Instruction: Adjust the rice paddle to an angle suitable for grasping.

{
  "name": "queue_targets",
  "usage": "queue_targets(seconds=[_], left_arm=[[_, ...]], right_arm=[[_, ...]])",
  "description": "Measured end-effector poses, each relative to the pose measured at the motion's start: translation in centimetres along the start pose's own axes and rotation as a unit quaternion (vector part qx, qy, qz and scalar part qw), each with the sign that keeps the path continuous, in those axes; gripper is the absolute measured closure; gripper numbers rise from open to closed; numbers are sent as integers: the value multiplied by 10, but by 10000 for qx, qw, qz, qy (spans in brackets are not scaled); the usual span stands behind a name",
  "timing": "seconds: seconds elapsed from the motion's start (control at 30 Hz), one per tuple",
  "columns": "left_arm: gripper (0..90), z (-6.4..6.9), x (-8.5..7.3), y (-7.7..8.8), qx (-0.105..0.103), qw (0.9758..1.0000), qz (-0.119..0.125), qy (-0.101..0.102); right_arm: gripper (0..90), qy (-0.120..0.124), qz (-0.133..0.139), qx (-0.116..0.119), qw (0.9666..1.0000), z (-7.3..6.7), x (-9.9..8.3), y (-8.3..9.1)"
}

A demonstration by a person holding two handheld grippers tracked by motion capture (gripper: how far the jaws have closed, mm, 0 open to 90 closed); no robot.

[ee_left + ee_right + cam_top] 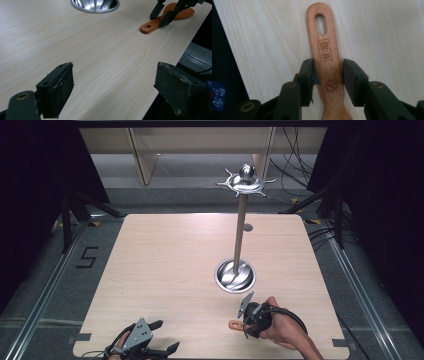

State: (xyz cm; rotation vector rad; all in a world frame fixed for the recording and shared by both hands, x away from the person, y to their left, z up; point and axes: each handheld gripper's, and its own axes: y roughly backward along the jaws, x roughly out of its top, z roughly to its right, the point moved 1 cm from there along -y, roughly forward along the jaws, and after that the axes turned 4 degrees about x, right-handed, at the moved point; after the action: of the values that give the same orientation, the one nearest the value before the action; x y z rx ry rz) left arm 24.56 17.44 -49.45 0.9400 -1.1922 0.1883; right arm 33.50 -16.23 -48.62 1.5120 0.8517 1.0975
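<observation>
Right claw (328,75) clamps the wooden spatula (325,52) by its handle, flat on the table (165,265); left claw (113,92) gapes wide, empty

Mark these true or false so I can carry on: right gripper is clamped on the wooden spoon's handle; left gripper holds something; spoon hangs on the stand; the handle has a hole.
1. The right gripper is shut on the wooden spoon handle. True.
2. The left gripper holds something. False: its jaws are open over bare table.
3. The spoon hangs on the metal stand. False: it lies on the table.
4. The handle end has a hole. True.
</observation>
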Motion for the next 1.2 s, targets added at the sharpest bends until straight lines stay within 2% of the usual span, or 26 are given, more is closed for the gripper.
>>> queue_targets(seconds=[0.07, 0.17, 0.2, 0.23, 0.27, 0.3, 0.33, 0.37, 0.4, 0.5, 0.53, 0.57, 0.63, 0.67, 0.7, 0.73, 0.77, 0.83, 0.87, 0.9, 0.97, 1.0, 1.2], left_arm=[[148, 0, 0, 0, -11, 10000, -20, -8], [148, 0, 0, 0, 6, 10000, -1, -4], [148, 0, 0, 0, -11, 10000, -20, -7], [148, 0, 0, -1, 3, 10000, 13, 26], [148, 2, -1, -1, 10, 9998, 16, 206], [148, 2, 0, -1, 11, 9998, 19, 193], [148, 1, 0, -1, 4, 9999, -7, 121], [148, 0, 0, 0, 3, 10000, -9, -3], [148, 0, 0, 0, 10, 10000, -11, 0], [148, 1, 0, 0, 1, 9999, -15, 109], [148, 0, 0, 0, 4, 10000, -6, -3], [148, 0, 0, 0, 1, 10000, -4, -4], [148, 2, 0, -1, 2, 9998, 30, 191], [148, 2, -1, 0, 8, 9998, 25, 192], [148, 2, -1, 0, 8, 9998, 25, 192], [148, 0, 0, 0, 0, 10000, -9, 64], [148, 0, 0, 0, 24, 10000, -16, -1], [148, 0, 0, 0, -8, 10000, -10, -9], [148, 0, 0, 0, -9, 10000, -21, -25], [148, 0, 0, 0, -1, 10000, -38, -50], [148, 0, 0, 0, -20, 10000, -23, -14], [148, 1, -1, 0, 15, 9999, -6, 147], [148, 1, 0, 0, 11, 9999, -9, 120]], right_arm=[[659, -67, -32, -32, 10000, 1, 0, 0], [661, -90, -107, 145, 9998, 7, -1, 1], [661, -91, -108, 136, 9998, 8, -1, 1], [660, -118, -131, 114, 9998, 9, -2, 2], [661, -261, -148, 98, 9995, 9, -2, 2], [661, -285, -172, 129, 9994, 9, -2, 2], [661, -12, -176, 148, 9997, 13, 0, 1], [661, -12, -176, 148, 9997, 13, 0, 1], [661, -112, -262, 124, 9995, 12, 1, 2], [661, -76, -326, 108, 9994, 12, 2, 2], [661, -130, -339, 53, 9993, 11, 3, 2], [662, -90, -361, 47, 9993, 11, 3, 2], [662, -69, -382, 12, 9992, 11, 4, 2], [662, -44, -395, -101, 9992, 12, 4, 2], [662, -44, -395, -101, 9992, 12, 4, 2], [662, -49, -310, -205, 9993, 11, 3, 1], [663, -47, -383, -255, 9989, 10, 3, 1], [662, -61, -381, -248, 9989, 9, 2, 2], [663, -1, -352, -368, 9987, 10, 2, 3], [663, -1, -352, -368, 9987, 10, 2, 3], [663, 90, -352, -328, 9988, 11, 2, 5], [663, -104, -342, -407, 9985, 8, 2, 10], [663, -104, -25, -488, 9987, 11, -3, 24]])
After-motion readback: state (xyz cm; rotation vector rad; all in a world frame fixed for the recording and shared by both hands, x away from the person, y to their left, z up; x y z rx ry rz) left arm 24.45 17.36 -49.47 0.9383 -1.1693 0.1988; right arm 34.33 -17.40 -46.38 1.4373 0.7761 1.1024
